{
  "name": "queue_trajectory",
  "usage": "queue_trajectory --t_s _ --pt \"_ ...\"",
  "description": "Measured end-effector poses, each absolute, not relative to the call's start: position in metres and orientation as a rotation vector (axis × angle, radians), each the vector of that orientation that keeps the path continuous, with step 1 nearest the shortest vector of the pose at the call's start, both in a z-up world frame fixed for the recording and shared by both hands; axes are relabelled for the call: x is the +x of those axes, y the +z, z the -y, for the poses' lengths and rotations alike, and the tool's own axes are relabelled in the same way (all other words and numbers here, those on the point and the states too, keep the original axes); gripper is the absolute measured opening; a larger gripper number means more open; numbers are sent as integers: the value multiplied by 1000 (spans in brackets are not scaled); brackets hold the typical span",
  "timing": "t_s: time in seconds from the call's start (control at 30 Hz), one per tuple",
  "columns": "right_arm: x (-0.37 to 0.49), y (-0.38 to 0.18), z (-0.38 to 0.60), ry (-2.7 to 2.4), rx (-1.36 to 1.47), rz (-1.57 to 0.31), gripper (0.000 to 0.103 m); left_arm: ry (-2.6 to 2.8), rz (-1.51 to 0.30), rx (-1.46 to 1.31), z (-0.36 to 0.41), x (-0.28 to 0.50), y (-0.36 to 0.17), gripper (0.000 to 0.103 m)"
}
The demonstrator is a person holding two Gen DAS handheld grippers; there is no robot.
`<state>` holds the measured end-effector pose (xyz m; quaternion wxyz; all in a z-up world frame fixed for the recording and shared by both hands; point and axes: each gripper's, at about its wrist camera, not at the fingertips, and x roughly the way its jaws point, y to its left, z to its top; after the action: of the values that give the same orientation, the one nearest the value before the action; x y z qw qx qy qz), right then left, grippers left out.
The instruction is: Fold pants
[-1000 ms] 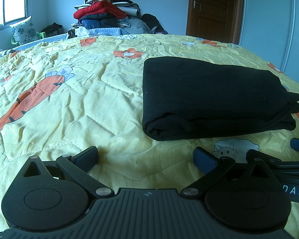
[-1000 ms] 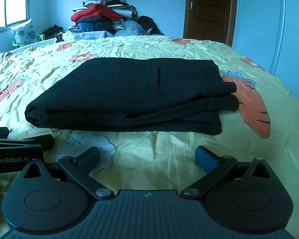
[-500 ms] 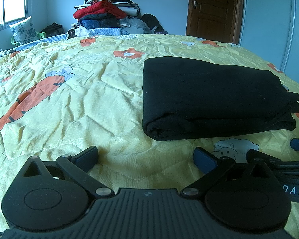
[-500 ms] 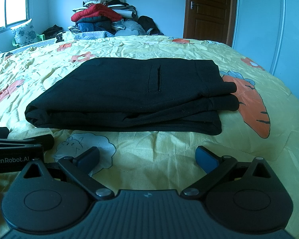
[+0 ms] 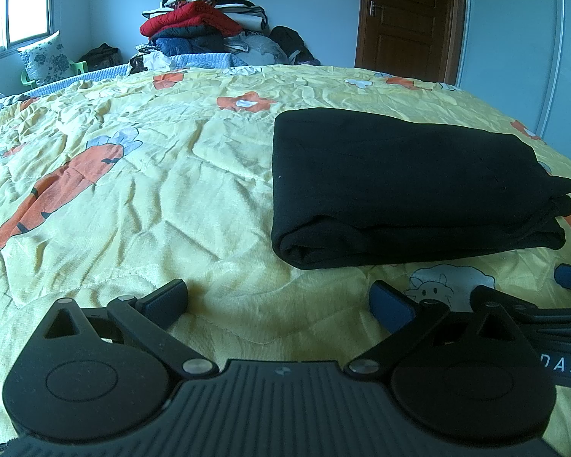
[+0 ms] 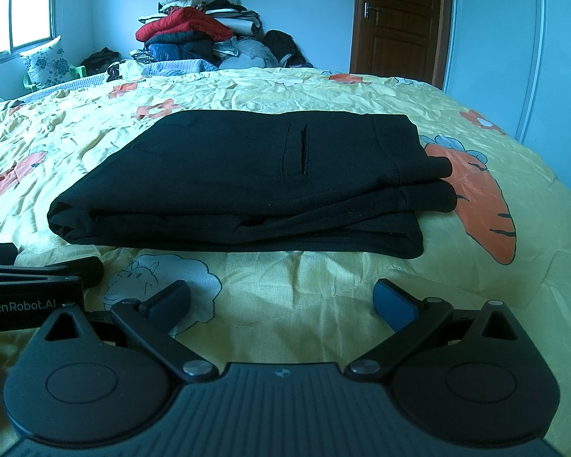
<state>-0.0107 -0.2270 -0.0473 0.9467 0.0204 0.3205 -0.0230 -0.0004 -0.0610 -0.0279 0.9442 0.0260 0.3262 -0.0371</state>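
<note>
Big bed (image 5: 141, 198) fills both views, covered in a wrinkly yellow quilt (image 6: 323, 304) with orange carrot and sheep prints. Behind it there's a pale blue wall, a brown door (image 5: 407, 19) on the right and a window (image 5: 15, 3) on the left. A tall clothes pile (image 5: 198, 26) sits at the far end of the bed (red jacket on top-ish, dark stuff above and below it), with a floral pillow (image 6: 43, 63) off to the left near the window.

The pants (image 6: 247, 182) are black and already folded into a thick flat rectangle, lying on the quilt just ahead of both grippers. In the right wrist view a pocket slit faces up and the stacked layers show along the near edge. In the left wrist view they lie ahead and to the right (image 5: 407, 186), rounded fold at the near left corner.

Left gripper (image 5: 278, 302) sits low over the quilt, fingers spread wide with nothing between them, short of the pants. Right gripper (image 6: 281, 301) is the same deal: wide apart, empty, not touching the fabric. Both are side by side, each one poking into the edge of the other's view
</note>
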Motion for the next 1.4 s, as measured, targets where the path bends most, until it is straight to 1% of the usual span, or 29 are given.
queue_trajectory --t_s 0.63,0.77,0.97,1.03,1.13,1.17,1.33,1.4 --pt "-10 -48 227 -45 41 -654 103 -77 -665 52 61 -1 -27 103" --pt "-10 -41 228 4 20 -666 103 -112 -660 22 54 -1 -23 100" --pt "-12 -7 266 14 57 -541 103 -102 -609 -75 28 9 9 101" --pt "-4 1 289 19 101 -523 103 -136 -603 -108 21 20 20 102" --pt "11 7 329 22 219 -493 103 -163 -645 -167 12 47 26 100" --pt "20 6 344 17 276 -514 103 -167 -665 -182 11 57 26 98" --pt "70 -25 398 129 586 -712 103 -266 -824 -319 5 101 13 95" --pt "77 -33 406 171 655 -728 103 -297 -876 -384 4 114 5 93"
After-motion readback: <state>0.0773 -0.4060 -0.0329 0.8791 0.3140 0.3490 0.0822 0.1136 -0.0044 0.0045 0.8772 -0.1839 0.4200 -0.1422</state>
